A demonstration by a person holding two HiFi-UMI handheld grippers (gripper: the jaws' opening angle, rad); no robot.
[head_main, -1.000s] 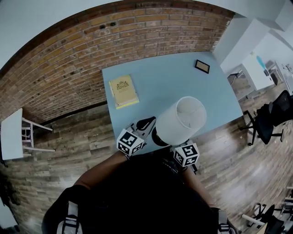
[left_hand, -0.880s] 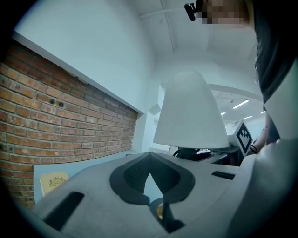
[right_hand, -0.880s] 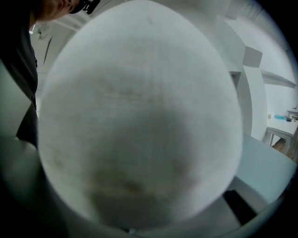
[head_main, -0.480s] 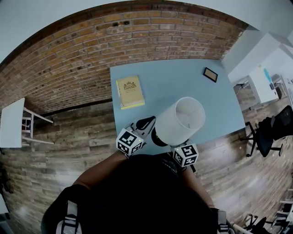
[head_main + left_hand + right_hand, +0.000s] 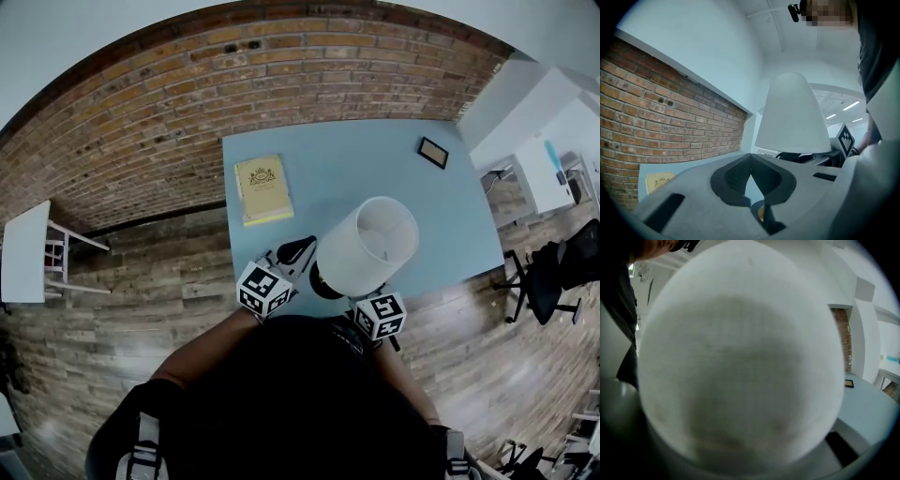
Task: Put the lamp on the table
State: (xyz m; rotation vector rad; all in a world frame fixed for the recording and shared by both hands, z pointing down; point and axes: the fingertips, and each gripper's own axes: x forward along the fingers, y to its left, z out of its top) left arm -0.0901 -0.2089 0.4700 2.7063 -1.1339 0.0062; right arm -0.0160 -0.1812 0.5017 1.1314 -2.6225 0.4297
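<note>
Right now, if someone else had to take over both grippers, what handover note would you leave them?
Left gripper: jaws together, nothing between them, tips close beside the base of the lamp.
Right gripper: jaws set wide around the white shade, apparently gripping it.
Lamp: upright, base at the near edge of the blue table; I cannot tell whether it already rests on the top.
Done: lamp brought to the table.
Left: set it down well in from the edge, clear of the yellow book, then release.
</note>
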